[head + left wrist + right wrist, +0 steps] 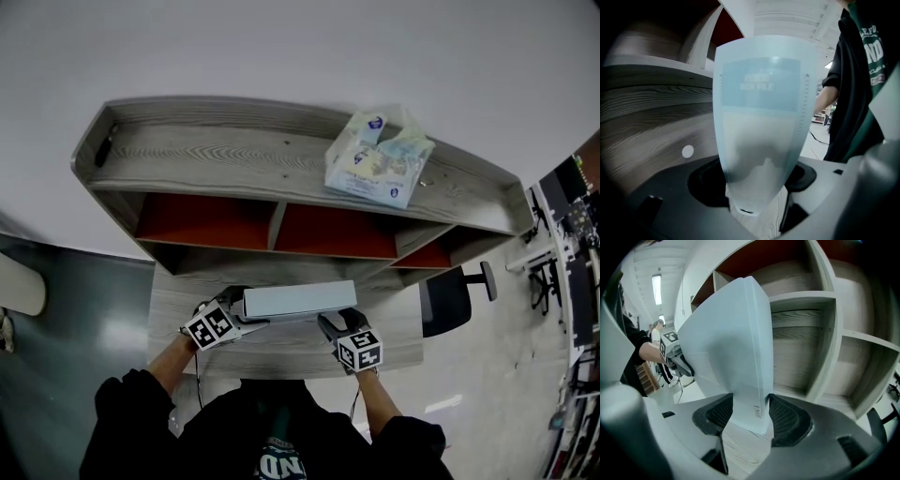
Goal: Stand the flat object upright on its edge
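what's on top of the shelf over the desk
Crumpled plastic pack toward the right, small dark object at the left end. The shelf top beneath the pack is covered.

The file (761,117) has a pale label (759,82) with two faint lines. The lower line seems to read "BOX FILE"; the upper one is too blurred. The dark shirt (862,70) shows big letters "ND". Print on the packet (377,157) is too small to read.

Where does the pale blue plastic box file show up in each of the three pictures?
Head view: pale blue plastic box file, lower centre, standing on edge.
Left gripper view: centre, between its jaws.
Right gripper view: centre-left, between its jaws.
Shared landmark: red-backed wooden shelf.
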The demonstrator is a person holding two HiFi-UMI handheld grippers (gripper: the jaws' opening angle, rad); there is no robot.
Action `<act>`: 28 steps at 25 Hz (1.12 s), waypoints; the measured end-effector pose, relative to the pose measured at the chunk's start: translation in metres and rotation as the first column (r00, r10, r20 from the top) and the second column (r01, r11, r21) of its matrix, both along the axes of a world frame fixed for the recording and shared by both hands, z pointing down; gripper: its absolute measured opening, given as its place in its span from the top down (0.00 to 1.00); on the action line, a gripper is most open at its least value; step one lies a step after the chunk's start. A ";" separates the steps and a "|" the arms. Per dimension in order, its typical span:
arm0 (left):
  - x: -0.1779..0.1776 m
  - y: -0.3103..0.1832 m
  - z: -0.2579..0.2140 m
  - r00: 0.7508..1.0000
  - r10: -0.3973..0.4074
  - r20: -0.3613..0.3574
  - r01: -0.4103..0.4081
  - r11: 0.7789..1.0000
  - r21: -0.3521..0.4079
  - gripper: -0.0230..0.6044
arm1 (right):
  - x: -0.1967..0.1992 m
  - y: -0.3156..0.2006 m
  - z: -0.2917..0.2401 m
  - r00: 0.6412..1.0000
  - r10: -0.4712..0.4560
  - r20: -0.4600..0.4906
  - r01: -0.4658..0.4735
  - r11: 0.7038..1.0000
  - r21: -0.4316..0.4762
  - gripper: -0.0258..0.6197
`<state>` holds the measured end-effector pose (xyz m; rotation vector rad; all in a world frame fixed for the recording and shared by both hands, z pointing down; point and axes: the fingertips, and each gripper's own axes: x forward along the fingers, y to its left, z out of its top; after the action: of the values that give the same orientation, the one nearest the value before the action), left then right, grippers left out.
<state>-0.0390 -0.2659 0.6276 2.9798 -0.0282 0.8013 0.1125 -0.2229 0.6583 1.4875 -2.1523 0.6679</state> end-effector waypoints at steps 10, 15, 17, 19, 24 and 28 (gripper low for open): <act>-0.004 0.019 -0.011 0.985 -0.153 -0.084 0.152 0.988 -0.016 0.49 | 0.001 0.009 -0.020 0.997 0.048 0.065 -0.052 0.997 0.053 0.56; 0.003 0.027 -0.017 0.966 -0.238 -0.106 0.238 0.971 -0.012 0.50 | 0.009 0.019 -0.022 0.995 0.047 0.089 -0.053 0.997 0.060 0.57; 0.008 0.030 -0.020 0.957 -0.267 -0.109 0.269 0.963 0.005 0.50 | 0.016 0.022 -0.024 0.993 0.051 0.103 -0.058 0.996 0.065 0.60; 0.015 0.033 -0.023 0.953 -0.284 -0.108 0.289 0.957 0.027 0.50 | 0.023 0.025 -0.027 0.992 0.051 0.115 -0.060 0.995 0.074 0.65; 0.031 0.037 -0.028 0.929 -0.353 -0.112 0.359 0.932 0.048 0.50 | 0.040 0.030 -0.036 0.992 0.015 0.129 -0.027 0.995 0.093 0.77; 0.046 0.037 -0.031 0.902 -0.416 -0.119 0.425 0.903 0.062 0.50 | 0.052 0.034 -0.044 0.992 -0.033 0.118 0.019 0.993 0.114 0.90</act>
<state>0.0065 -0.2292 0.5967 2.9164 -0.6946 0.6024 0.1645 -0.1886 0.6144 1.5081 -2.3313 0.6516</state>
